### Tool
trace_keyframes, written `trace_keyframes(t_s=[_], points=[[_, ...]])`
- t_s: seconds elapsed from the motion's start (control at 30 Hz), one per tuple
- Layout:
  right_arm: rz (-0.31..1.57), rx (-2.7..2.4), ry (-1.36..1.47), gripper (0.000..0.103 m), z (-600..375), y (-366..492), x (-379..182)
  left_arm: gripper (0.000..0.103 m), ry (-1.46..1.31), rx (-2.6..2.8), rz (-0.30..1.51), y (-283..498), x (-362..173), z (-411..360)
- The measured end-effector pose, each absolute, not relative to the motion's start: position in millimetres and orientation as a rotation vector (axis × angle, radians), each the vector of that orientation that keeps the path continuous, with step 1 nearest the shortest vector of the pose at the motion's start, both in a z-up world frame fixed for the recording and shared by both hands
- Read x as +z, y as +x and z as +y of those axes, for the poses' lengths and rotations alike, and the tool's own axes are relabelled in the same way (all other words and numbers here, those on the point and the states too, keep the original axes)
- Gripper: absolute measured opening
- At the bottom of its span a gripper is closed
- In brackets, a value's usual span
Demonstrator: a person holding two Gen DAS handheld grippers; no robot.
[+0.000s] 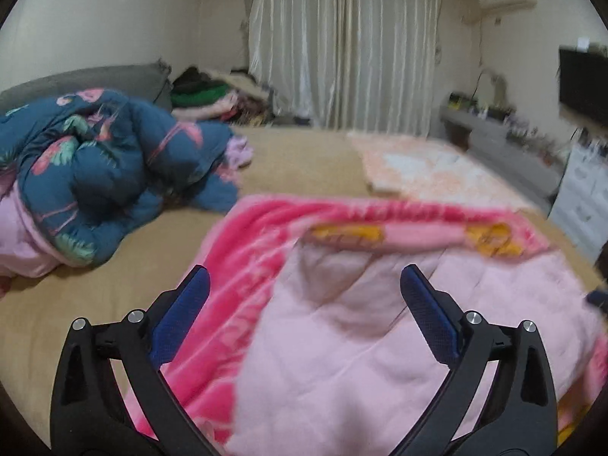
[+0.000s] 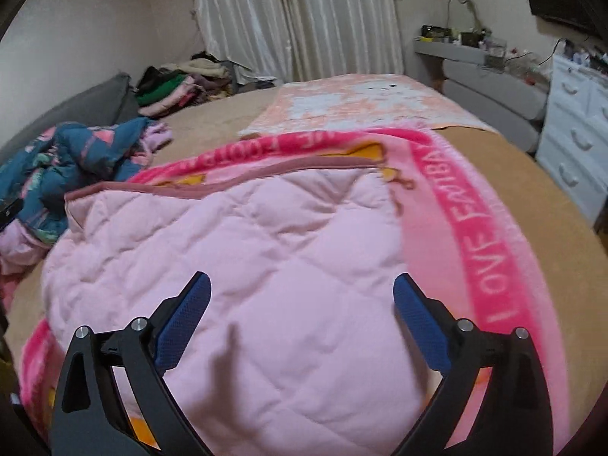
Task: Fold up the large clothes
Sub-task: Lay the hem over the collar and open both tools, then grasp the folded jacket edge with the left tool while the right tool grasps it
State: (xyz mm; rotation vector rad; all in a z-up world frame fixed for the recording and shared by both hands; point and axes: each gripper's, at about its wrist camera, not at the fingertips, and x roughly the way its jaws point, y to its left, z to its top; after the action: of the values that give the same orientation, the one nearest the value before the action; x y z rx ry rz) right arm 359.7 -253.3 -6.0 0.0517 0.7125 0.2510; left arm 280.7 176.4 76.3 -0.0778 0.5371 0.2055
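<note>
Lying folded across the bed [image 2: 551,205], the pink blanket [image 2: 266,266] runs lengthwise left to right beneath the released left gripper [image 1: 304,285] and released right gripper [image 2: 300,288].

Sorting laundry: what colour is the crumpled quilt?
Dark teal quilt with pink flamingo-like print; left wrist view.

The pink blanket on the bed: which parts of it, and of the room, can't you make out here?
- Pink blanket: its near edge is cut off by the bottom of both views, behind the tongs.
- Its lettered border: smeared by motion blur in the left view.
- Shelf clutter: too small to identify.
- Clothes pile: single garments indistinguishable in the right view.
</note>
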Motion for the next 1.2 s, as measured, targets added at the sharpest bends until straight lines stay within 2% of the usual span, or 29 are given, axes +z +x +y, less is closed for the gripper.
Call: trace_keyframes(t_s=[0.17,0.27,0.3,0.33,0.37,0.4,0.43,0.53,0.7,0.87,1.2], points=[[0.828,0.248,0.056,0.098,-272.4,364.0,-33.3,0.094,-0.164,0.092,0.732,283.5,10.7,195.4],[0.832,0.285,0.120,0.097,-279.6,360.6,-46.6,0.094,-0.163,0.074,0.811,284.1,-20.1,190.5],[0.825,0.307,0.125,0.082,-278.9,359.5,-48.5,0.094,-0.163,0.080,0.810,284.0,-24.4,187.9],[0.821,0.342,0.130,0.059,-276.4,359.2,-49.7,0.086,-0.164,0.085,0.806,284.2,-25.1,186.7],[0.816,0.339,0.121,0.054,-274.7,359.0,-49.0,0.078,-0.172,0.080,0.799,286.0,-24.7,184.7],[0.803,0.345,0.098,0.040,-269.9,359.2,-47.9,0.052,-0.178,0.084,0.797,288.3,-24.0,182.8],[0.797,0.347,0.077,0.030,-265.4,360.0,-45.6,0.033,-0.160,0.107,0.791,292.3,-22.0,178.8],[0.782,0.306,0.051,0.021,-258.4,371.5,-35.1,0.020,-0.124,0.118,0.784,302.6,-14.6,169.3],[0.754,0.239,0.099,0.018,-259.6,403.6,-18.7,0.019,-0.108,0.165,0.772,338.7,-1.9,169.4],[0.804,0.181,0.109,0.018,-256.7,439.0,-33.6,0.019,-0.112,0.210,0.807,372.2,-9.6,171.7],[0.860,0.150,0.148,0.020,-259.6,457.7,-62.9,0.028,-0.134,0.244,0.826,379.4,-24.5,172.5]])
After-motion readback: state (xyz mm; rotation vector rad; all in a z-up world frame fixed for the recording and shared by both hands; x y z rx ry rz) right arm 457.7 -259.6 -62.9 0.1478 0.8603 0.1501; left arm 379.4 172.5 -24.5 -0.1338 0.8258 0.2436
